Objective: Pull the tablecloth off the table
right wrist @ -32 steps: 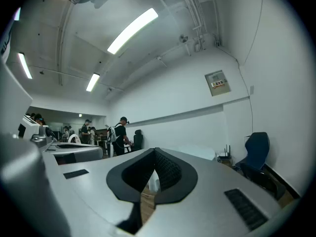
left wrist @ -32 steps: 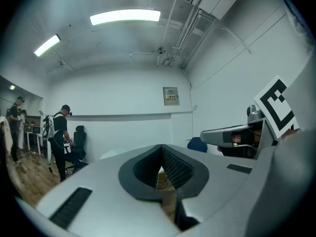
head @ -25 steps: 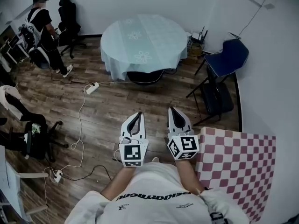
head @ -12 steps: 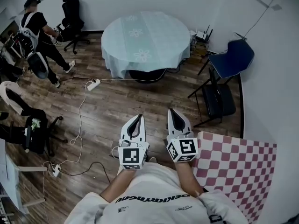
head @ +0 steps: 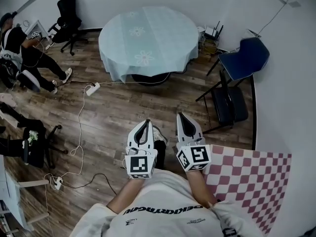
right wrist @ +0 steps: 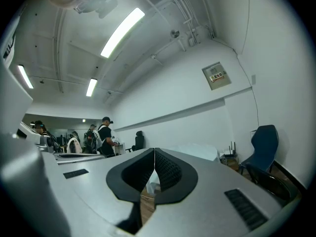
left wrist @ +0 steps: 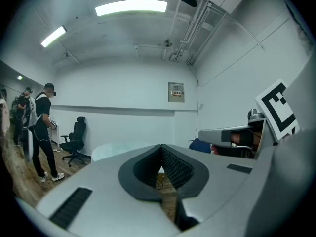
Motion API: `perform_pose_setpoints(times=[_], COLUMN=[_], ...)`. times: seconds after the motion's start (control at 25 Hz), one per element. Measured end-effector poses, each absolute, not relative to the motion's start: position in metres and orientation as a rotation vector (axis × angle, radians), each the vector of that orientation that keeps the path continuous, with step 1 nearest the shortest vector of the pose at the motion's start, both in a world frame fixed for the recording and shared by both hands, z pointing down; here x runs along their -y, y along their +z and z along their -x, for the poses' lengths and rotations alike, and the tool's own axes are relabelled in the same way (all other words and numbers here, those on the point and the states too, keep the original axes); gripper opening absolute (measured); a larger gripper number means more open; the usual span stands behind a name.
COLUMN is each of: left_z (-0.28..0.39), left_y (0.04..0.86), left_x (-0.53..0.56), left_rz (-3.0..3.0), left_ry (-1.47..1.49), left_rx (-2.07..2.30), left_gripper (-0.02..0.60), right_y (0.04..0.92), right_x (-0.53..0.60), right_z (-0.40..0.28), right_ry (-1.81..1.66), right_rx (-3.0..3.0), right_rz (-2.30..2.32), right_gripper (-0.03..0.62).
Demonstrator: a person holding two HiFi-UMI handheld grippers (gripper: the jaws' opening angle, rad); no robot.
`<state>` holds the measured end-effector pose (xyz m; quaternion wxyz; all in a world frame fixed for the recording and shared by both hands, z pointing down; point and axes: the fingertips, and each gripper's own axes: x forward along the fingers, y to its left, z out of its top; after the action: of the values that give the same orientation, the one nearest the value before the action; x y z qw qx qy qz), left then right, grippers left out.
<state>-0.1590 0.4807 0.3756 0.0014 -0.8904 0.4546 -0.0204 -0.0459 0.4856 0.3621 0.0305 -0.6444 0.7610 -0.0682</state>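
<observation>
- The left gripper [head: 145,122], a grey two-jaw tong with a marker cube on the back, has its jaws pressed together with nothing between them. It's held out in front of the person's chest, over the brown wooden plank floor [head: 123,110].
- The right gripper [head: 181,116] is the same deal: jaws together and empty, sitting just beside the left one.
- The pale blue-green tablecloth with white flower prints [head: 148,36] lies spread over the round table across the room, well apart from both grippers. It hangs down past the edge all round, and only the table's dark base [head: 149,79] peeks out underneath.
- Right of the table, near the white wall, there's a blue chair [head: 245,58] with a black folding chair [head: 229,103] just in front of it.
- A white power strip [head: 92,88] lies on the floor near the table's left front, and its white cable trails over the planks toward the person.
- A pink-and-white checked surface [head: 252,174] is on the right, close to the right gripper.
- Far left there's a person in black [head: 22,53], and a black office chair [head: 66,11] stands by the back wall.
</observation>
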Motion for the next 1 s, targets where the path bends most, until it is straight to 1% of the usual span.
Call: perform_pose_setpoints(times=[0.24, 0.44, 0.68, 1.0], left_z=[0.110, 0.095, 0.076, 0.047], left_y=[0.389, 0.394, 0.372, 0.371], left_x=[-0.399, -0.310, -0.206, -0.095], left_rz=[2.781, 2.789, 2.778, 2.794], left_ry=[-0.076, -0.109, -0.079, -0.130], left_rx=[-1.458, -1.506, -1.514, -1.508], left_gripper=[0.015, 0.015, 0.015, 0.015], right_y=[0.381, 0.381, 0.363, 0.365], right_x=[-0.408, -0.320, -0.216, -0.104], right_z=[-0.002, -0.020, -0.041, -0.070], right_ry=[-0.241, -0.250, -0.237, -0.266], right_rx=[-2.372, -2.395, -2.427, -2.472], right_rz=[1.965, 1.970, 1.987, 2.026], right_gripper=[0.037, 0.037, 0.037, 0.037])
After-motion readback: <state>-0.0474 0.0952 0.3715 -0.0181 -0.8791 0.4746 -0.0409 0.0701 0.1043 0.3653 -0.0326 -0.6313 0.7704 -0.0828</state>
